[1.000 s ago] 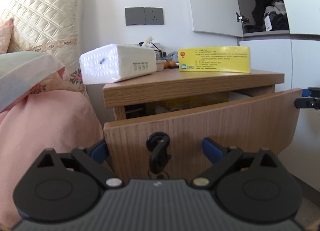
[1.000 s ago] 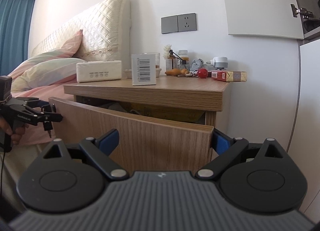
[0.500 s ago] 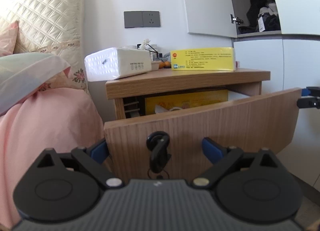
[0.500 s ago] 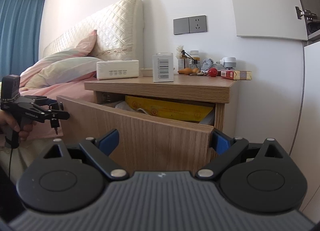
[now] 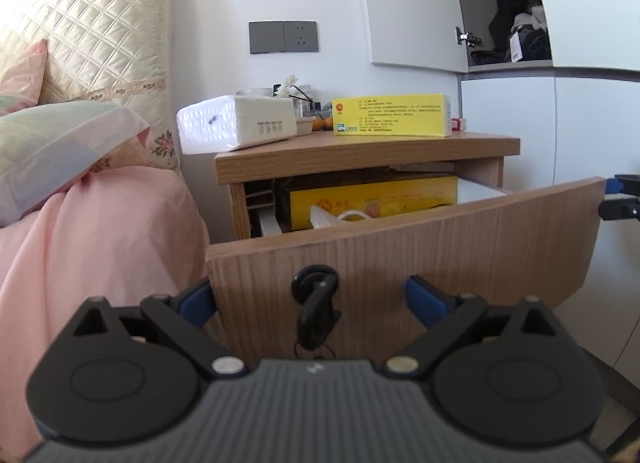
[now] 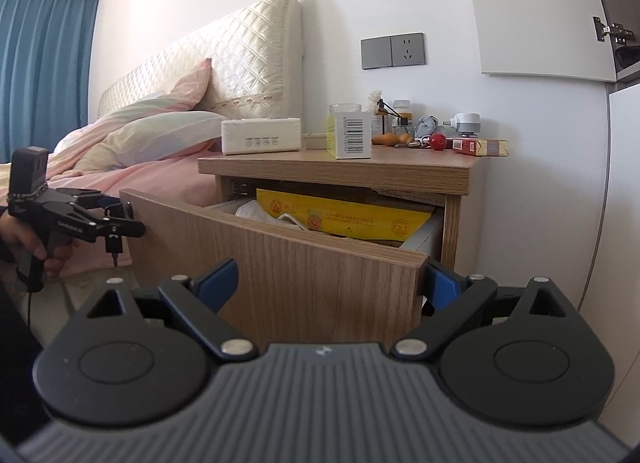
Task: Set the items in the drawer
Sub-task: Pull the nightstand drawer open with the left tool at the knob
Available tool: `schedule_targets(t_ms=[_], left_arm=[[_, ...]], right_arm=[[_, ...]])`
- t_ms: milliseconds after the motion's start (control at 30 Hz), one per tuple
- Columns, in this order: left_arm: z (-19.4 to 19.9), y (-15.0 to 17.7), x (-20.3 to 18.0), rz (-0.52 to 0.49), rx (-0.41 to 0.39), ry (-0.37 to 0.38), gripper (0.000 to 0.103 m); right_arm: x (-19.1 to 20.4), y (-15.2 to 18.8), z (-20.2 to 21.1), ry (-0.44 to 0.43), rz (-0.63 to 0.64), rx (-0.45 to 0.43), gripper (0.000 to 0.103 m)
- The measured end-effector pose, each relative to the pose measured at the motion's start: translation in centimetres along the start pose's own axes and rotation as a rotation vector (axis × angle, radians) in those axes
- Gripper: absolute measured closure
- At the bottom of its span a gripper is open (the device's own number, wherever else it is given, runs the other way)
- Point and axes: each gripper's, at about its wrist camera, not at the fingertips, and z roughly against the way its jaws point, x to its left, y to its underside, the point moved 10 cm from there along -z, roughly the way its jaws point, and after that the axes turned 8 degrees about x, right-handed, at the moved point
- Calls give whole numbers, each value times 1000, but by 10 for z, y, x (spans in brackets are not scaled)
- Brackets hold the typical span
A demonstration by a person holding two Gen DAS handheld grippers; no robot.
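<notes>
The wooden drawer front (image 5: 440, 247) of the nightstand (image 5: 360, 151) stands pulled out, slightly askew. A black key (image 5: 316, 303) hangs from its lock. My left gripper (image 5: 310, 295) is open, its left finger hooked round the front's left edge. My right gripper (image 6: 328, 283) is open too, its right finger behind the right edge of the drawer front (image 6: 300, 263). Inside lie a flat yellow box (image 6: 344, 217) and a white bag (image 6: 260, 211). On top stand a yellow carton (image 5: 390, 115) and a white tissue pack (image 5: 236, 127).
A bed with a pink cover (image 5: 100, 231) and pillows adjoins the nightstand's left side. Small items crowd the back of the top: a red ball (image 6: 438, 141), a red pack (image 6: 466, 145), bottles. White wardrobe doors (image 5: 560, 123) stand to the right. A hand (image 6: 24, 239) holds the left gripper.
The drawer has slid further out as both grippers drew back with it. The yellow box and white bag inside have come into fuller view.
</notes>
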Motion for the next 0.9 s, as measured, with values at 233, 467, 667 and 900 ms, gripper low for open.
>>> schedule_targets(t_ms=[233,467,667,900], left_arm=[[11,5,-4,16,9,10,1],[14,4,-3,19,21,13,1],[21,-1,-1,33,0,15,1],[40,-16,7,102,-88,4,1]], right_arm=[[7,4,10,-5,14,11,4],[12,6,13,6,39,15,5],[12,-1,15,24,39,-22,7],[11,-23,23,67,3,-105,8]])
